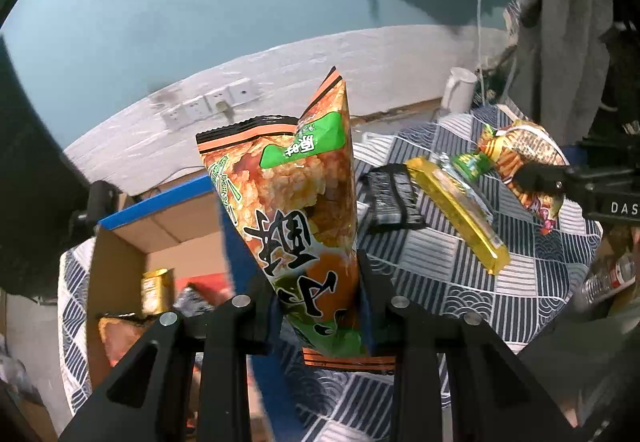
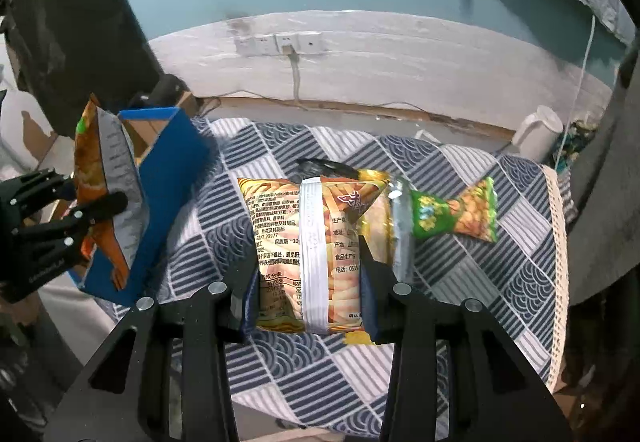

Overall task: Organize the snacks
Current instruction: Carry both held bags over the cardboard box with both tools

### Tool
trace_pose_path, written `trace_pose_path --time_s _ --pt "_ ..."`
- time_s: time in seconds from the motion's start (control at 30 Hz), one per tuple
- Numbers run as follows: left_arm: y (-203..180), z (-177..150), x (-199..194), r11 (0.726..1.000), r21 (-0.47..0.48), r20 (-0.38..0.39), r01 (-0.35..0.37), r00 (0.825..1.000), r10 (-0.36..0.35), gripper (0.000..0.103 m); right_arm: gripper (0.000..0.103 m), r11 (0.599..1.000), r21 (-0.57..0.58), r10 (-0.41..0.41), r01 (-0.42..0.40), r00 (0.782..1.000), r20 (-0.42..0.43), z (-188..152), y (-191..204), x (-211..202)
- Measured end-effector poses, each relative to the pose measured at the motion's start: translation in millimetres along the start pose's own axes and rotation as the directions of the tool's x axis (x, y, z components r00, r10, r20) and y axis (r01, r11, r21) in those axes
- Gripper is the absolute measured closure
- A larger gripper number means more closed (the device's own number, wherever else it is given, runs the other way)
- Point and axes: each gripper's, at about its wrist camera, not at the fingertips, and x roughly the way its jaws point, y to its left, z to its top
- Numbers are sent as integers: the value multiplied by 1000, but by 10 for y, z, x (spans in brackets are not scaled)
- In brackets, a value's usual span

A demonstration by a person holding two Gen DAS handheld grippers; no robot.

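Observation:
My left gripper [image 1: 316, 306] is shut on an orange and green rice cracker bag [image 1: 296, 209], held upright above the table beside the blue cardboard box [image 1: 160, 226]. The box holds several snack packs. My right gripper [image 2: 308, 290] is shut on a yellow fries snack bag [image 2: 316, 238], held above the table; it also shows in the left wrist view [image 1: 524, 169]. The left gripper [image 2: 86, 219] with its bag [image 2: 104, 177] shows at the left of the right wrist view, next to the box [image 2: 172, 177].
On the patterned tablecloth [image 2: 500, 282] lie a green and orange candy-style pack [image 2: 456, 213], a yellow bar pack [image 1: 460, 217], a black pack [image 1: 390, 197] and a green pack [image 1: 468, 161]. A white kettle [image 2: 538, 133] stands at the back right. A wall with sockets is behind.

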Motion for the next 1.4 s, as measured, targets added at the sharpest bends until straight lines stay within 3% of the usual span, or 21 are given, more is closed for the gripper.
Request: trace_pose_path --time_s 0.5,0.8,1.4 --pt "994 -319 -108 988 -134 -7 -75 997 74 72 64 992 -110 67 -67 998 -6 433 1010 231" --pt "1419 -538 -87 978 -170 -28 -117 993 114 72 64 980 -162 105 -113 993 -58 602 1536 567" --pt "1875 -842 138 964 -247 -105 -100 992 76 71 64 960 -228 132 -164 980 -150 764 2325 1173"
